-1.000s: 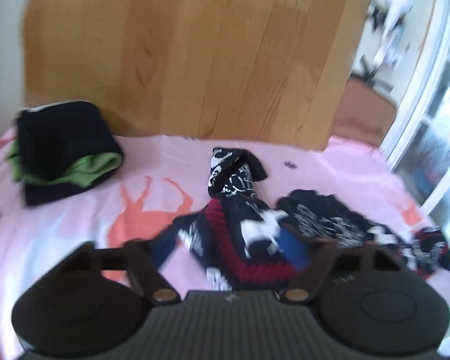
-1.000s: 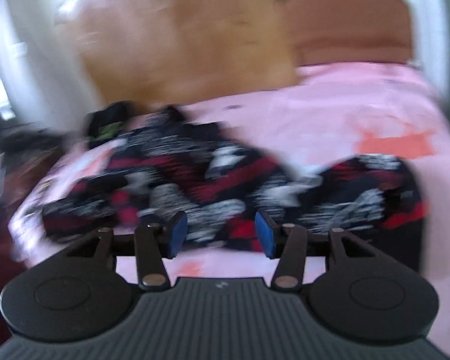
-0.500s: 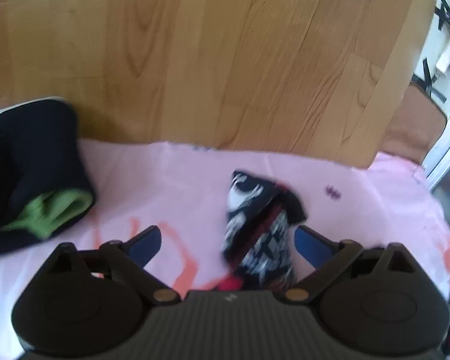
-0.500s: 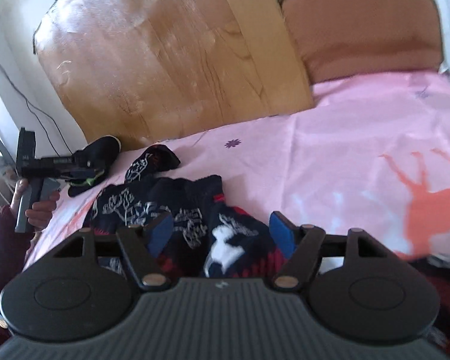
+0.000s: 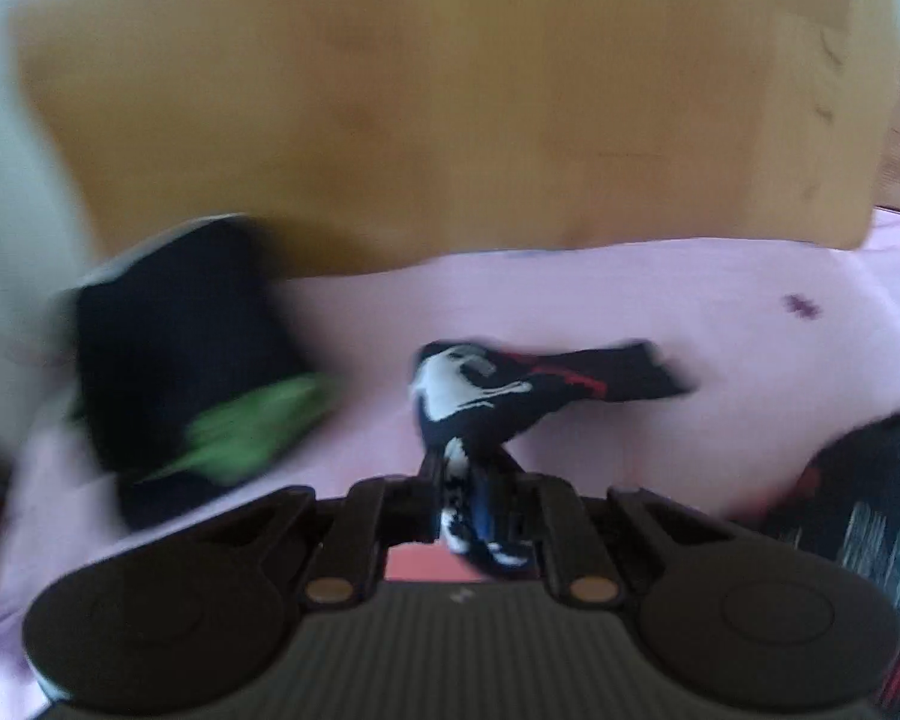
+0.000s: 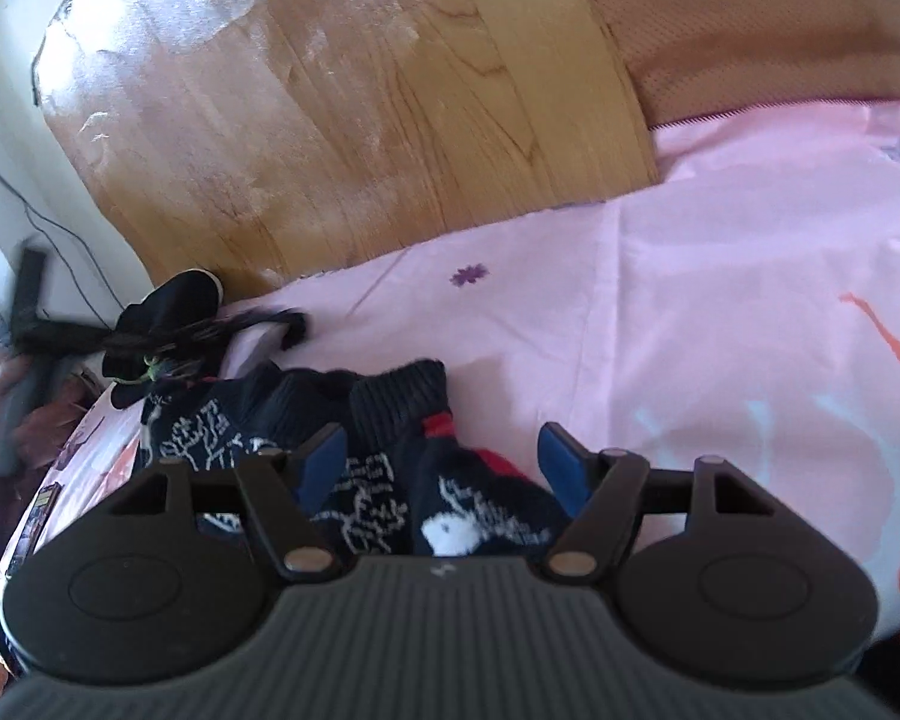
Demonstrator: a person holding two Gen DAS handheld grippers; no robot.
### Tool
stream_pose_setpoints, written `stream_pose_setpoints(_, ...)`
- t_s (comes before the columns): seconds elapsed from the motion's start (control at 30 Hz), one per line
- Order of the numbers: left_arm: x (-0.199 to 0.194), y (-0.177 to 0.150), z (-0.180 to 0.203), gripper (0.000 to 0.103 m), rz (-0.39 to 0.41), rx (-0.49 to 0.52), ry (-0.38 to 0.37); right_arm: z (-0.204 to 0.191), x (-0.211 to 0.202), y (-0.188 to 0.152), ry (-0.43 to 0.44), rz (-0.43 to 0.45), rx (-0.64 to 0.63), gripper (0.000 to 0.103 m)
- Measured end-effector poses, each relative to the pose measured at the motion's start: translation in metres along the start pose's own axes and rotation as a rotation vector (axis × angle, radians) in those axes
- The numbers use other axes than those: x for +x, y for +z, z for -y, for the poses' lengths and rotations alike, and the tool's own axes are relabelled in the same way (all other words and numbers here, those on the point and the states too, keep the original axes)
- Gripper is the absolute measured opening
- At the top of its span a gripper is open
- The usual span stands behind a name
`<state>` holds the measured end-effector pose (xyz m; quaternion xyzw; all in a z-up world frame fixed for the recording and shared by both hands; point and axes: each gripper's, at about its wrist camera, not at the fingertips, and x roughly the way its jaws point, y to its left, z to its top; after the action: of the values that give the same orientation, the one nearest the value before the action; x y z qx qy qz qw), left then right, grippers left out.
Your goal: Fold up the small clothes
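The pink sheet [image 6: 720, 312] lies bare and wide to the right, so a hand can pass there. On the left, a dark folded pile [image 5: 180, 354] sits close to the wooden board [image 5: 450, 96]. The board blocks the back. Patterned socks [image 6: 402, 468] crowd the front.

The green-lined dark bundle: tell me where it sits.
In the left wrist view, the bundle lies left on the pink sheet, against the wooden board.
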<state>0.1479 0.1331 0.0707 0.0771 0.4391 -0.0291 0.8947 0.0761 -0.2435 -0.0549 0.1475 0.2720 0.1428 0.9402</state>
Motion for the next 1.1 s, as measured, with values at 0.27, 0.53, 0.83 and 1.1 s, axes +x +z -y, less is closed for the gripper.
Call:
stream_pose_setpoints(0.27,-0.106,-0.113,-0.059,0.024,-0.081,-0.029,0.194,-0.006,0.024,0.001,0.021,-0.036,-0.083,0.072)
stream_pose_setpoints(0.53,-0.12,-0.071,0.003,0.078,0.174,0.173,0.008,-0.007,0.03,-0.002,-0.035,-0.096,-0.151,0.072)
stream_pose_setpoints(0.83,0.005,-0.04,0.064,0.015,-0.099,0.305,-0.281,-0.01,0.024,-0.011,-0.017,-0.132,-0.205,0.01)
stream_pose_setpoints(1.1,-0.063,-0.002,0.055,0.014,0.179,0.229,-0.28,-0.05,-0.033,0.056,-0.045,0.207,-0.348,0.009)
